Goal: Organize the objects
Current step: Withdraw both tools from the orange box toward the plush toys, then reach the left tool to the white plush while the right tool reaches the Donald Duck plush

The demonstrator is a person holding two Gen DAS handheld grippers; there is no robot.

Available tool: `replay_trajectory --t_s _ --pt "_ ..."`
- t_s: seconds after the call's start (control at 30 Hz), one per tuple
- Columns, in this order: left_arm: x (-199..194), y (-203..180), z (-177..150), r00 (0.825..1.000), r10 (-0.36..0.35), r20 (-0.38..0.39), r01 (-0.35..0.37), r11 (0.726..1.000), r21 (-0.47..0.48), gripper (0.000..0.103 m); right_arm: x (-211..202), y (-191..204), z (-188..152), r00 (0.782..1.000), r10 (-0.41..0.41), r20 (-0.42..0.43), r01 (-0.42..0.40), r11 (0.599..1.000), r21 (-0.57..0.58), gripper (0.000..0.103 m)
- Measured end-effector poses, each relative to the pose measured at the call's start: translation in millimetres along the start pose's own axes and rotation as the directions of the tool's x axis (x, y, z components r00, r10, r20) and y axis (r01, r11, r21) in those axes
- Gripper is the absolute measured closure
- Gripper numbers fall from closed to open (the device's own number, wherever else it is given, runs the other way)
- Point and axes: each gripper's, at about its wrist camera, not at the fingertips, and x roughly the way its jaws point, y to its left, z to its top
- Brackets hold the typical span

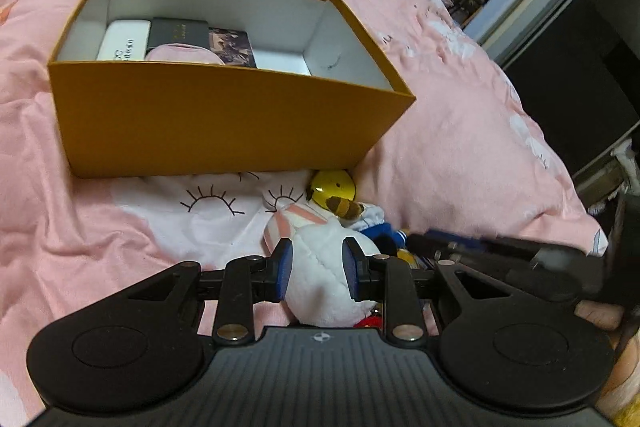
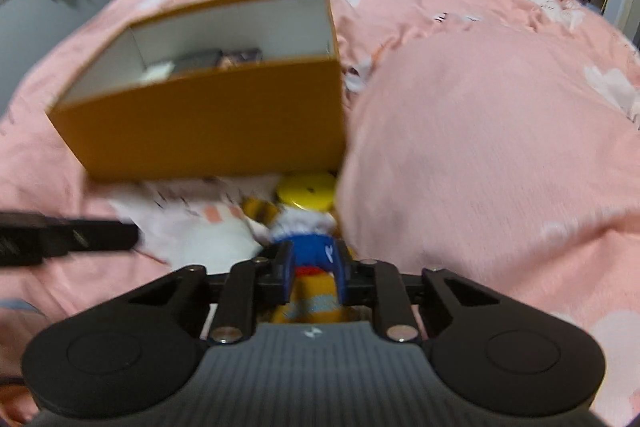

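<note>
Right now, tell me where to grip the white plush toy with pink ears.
Grip the white plush toy with pink ears across its rounded soft body, coming from the near side. The left hand-held gripper already straddles it there; the thin ears lie flat and probably offer less hold.

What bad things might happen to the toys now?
The left gripper pinches only part of the white plush, so it might slip out. The right gripper squeezes the blue-and-yellow doll, lying right against the plush; lifting one may drag the other. Either toy might bump the orange box.
</note>
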Motion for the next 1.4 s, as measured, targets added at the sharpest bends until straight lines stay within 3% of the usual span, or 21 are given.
replay_trajectory --t_s 0.13,0.27,0.37,0.5,0.67,0.8,1.0,1.3,1.4 --pt "-3 -1 1 1.000 0.009 0.012 -0.009 1.000 0.000 0.073 11 7 -7 0.999 0.023 -0.043 -0.025 0.998 -0.051 0.091" --pt "-9 -5 -1 0.999 0.015 0.032 -0.015 1.000 0.000 0.072 9 12 -7 0.990 0.132 -0.039 -0.134 0.990 -0.046 0.098" --pt "-12 -2 -2 0.999 0.017 0.034 -0.016 1.000 -0.021 0.062 7 19 -2 0.972 0.234 -0.028 -0.235 0.971 -0.041 0.098" --pt "-13 9 -4 1.000 0.009 0.019 -0.007 0.995 -0.095 0.050 8 34 -3 0.929 0.364 -0.061 -0.366 0.930 -0.029 0.098" --pt "2 18 -4 0.999 0.019 -0.040 -0.025 0.988 -0.152 0.048 20 47 -10 0.902 0.408 -0.138 -0.415 0.909 -0.024 0.098" --pt "18 26 -4 0.994 0.026 -0.103 -0.045 0.983 -0.181 0.047 20 48 -11 0.907 0.400 -0.134 -0.406 0.913 -0.026 0.097" --pt "32 20 -5 0.984 0.092 -0.155 -0.111 0.987 -0.119 0.046 20 47 -12 0.923 0.362 -0.133 -0.369 0.929 -0.029 0.089" --pt "36 19 -4 0.980 0.105 -0.171 -0.123 0.987 -0.102 0.043 -8 3 -2 0.985 0.165 -0.055 -0.166 0.986 -0.012 0.081" --pt "39 19 -4 0.979 0.103 -0.177 -0.121 0.988 -0.099 0.042 -6 -22 2 0.994 0.094 -0.063 -0.092 0.995 0.035 0.070"
